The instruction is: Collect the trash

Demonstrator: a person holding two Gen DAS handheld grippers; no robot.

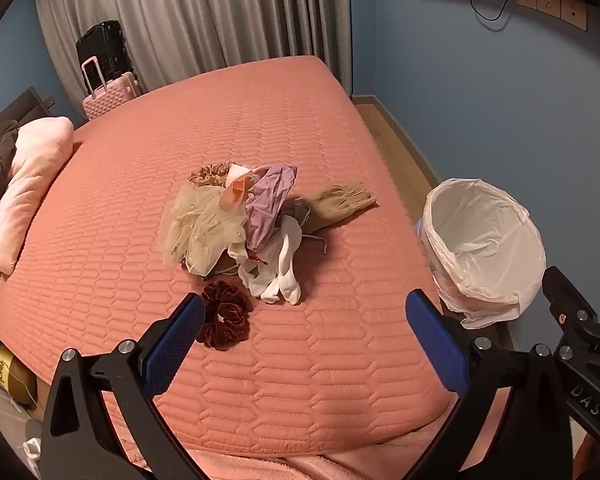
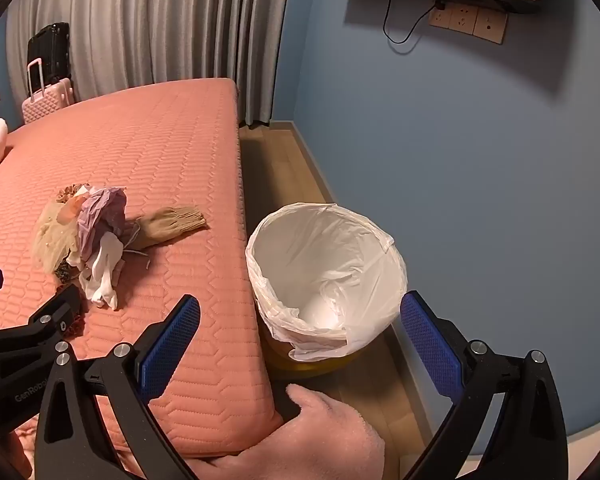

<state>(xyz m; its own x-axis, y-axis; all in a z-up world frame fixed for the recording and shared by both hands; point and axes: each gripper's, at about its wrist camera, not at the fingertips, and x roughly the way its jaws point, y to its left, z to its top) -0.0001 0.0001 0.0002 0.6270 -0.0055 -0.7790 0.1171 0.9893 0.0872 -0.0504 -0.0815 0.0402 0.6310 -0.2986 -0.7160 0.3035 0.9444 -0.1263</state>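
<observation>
A heap of fabric scraps (image 1: 240,220) lies mid-bed: cream tulle, a lilac piece, white socks (image 1: 280,272), a tan sock (image 1: 340,204). A dark red scrunchie (image 1: 224,320) lies nearest, just beyond my left gripper's left finger. My left gripper (image 1: 306,320) hovers open over the pink quilt, holding nothing. In the right wrist view the same heap (image 2: 88,236) sits to the left, and my right gripper (image 2: 300,320) hangs open above the bed's edge and the white-lined bin (image 2: 324,276) on the floor. The bin (image 1: 484,240) looks empty.
The pink quilted bed (image 1: 260,128) fills most of the view. A pink pillow (image 1: 28,184) lies at its left. Suitcases (image 1: 104,72) stand by the grey curtain. A narrow wooden floor strip (image 2: 284,168) runs between bed and blue wall. Pink fleece (image 2: 332,432) drapes below.
</observation>
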